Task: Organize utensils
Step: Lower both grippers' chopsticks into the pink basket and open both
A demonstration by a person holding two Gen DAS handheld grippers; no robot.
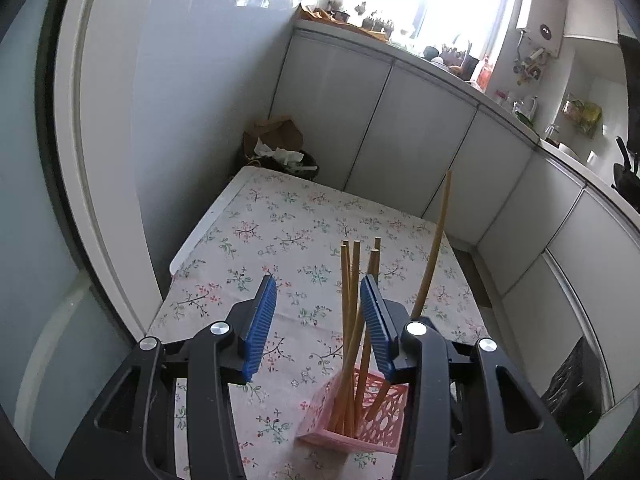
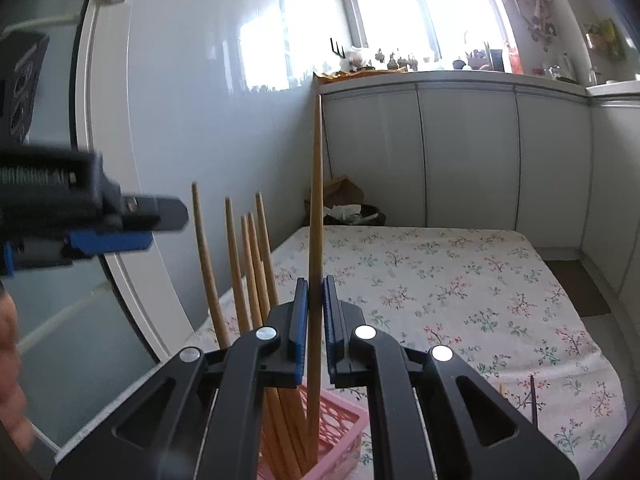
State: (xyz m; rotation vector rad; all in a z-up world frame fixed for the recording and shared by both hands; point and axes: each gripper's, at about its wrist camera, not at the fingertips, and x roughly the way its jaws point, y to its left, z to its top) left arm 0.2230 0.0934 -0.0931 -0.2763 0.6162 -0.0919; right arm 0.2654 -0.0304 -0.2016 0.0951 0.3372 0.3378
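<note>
Over the pink basket (image 2: 340, 440) on the floral bench (image 2: 460, 280), the right gripper (image 2: 316, 320) pinches 1 chopstick (image 2: 316, 220) upright for lowering among 5 others (image 2: 248, 280), while the left gripper (image 1: 318, 320) gapes empty just beside it.

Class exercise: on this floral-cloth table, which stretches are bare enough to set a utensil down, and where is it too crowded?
The floral tablecloth lies bare from the middle to the far edge by the white cabinets. The near corner is crowded: the pink basket of upright chopsticks, the open left gripper beside them, and the right gripper clamping one chopstick. Near the right edge lie two thin sticks.
</note>
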